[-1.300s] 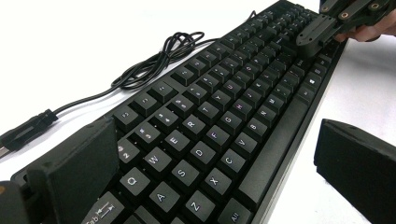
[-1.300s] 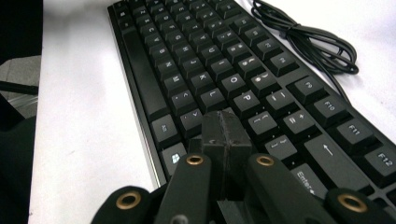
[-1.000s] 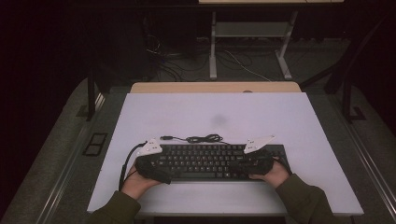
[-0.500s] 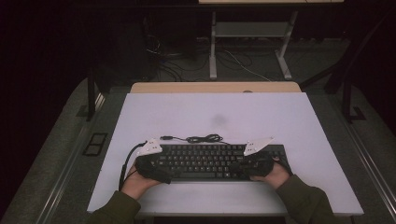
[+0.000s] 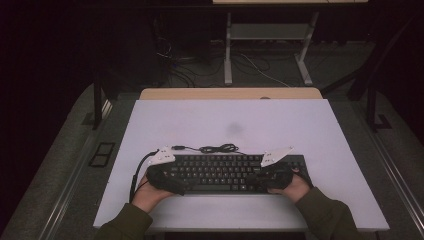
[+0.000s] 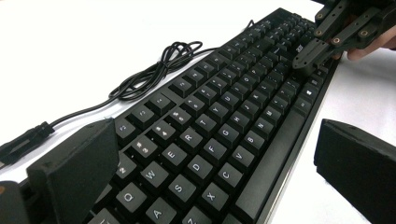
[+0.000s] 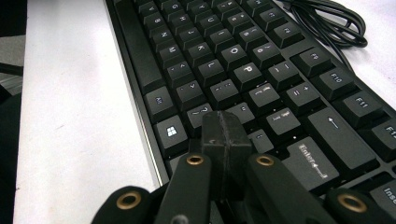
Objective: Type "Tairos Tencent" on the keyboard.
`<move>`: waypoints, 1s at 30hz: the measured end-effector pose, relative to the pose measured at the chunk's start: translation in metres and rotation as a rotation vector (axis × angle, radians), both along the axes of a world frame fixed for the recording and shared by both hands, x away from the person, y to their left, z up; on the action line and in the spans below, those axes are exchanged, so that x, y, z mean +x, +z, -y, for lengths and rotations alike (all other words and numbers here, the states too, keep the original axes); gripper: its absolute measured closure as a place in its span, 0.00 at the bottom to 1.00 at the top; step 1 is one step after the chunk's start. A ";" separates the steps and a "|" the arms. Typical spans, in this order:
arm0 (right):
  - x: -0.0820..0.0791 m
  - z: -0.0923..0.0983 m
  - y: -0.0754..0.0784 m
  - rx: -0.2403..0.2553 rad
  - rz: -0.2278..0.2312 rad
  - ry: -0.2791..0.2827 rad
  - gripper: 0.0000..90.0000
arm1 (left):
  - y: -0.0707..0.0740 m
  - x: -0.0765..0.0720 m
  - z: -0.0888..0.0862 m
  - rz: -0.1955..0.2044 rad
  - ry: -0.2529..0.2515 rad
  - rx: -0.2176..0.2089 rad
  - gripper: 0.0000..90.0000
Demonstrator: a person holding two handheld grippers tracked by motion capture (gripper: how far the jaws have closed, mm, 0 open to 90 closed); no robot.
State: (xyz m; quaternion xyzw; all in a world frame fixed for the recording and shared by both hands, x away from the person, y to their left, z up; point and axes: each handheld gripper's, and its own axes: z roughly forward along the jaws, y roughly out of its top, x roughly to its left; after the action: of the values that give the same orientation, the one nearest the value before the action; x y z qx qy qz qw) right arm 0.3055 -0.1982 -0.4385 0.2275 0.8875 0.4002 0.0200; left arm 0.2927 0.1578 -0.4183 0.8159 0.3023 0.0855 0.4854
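Observation:
A black keyboard (image 5: 220, 172) lies along the near side of the white table (image 5: 225, 120), its cable (image 5: 215, 148) coiled just behind it. My left gripper (image 5: 167, 182) is at the keyboard's left end. In the left gripper view its jaws stand wide open (image 6: 215, 140) and straddle the keyboard (image 6: 224, 126); the near jaw is clear of the front edge. My right gripper (image 5: 267, 175) is over the keyboard's right part. It is shut with nothing between its jaws, and its tip (image 7: 225, 126) sits just above the keys (image 7: 243, 74) near the Windows key. The left gripper view also catches the right gripper (image 6: 322, 46).
The far half of the table is bare white surface. A wooden strip (image 5: 230, 93) runs along its far edge. Beyond it, metal stand legs (image 5: 227, 50) and loose cables (image 5: 185, 70) lie on the dark floor. Grey floor borders the table on both sides.

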 end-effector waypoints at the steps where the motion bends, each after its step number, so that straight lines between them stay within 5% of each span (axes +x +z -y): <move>1: 0.000 0.000 0.000 0.000 0.000 0.000 0.99 | 0.000 0.000 0.001 0.000 0.000 0.003 0.00; 19: 0.000 0.000 0.000 0.002 -0.005 -0.006 0.99 | 0.001 0.011 0.014 -0.009 -0.016 -0.006 0.00; 30: 0.000 0.001 0.000 0.005 -0.006 -0.006 0.99 | 0.000 0.018 0.023 -0.019 -0.028 -0.014 0.16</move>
State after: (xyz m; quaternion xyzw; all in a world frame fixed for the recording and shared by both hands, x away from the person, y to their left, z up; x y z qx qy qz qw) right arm 0.3054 -0.1989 -0.4389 0.2313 0.8860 0.4015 0.0180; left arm 0.3102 0.1352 -0.4179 0.8173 0.2960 0.0689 0.4895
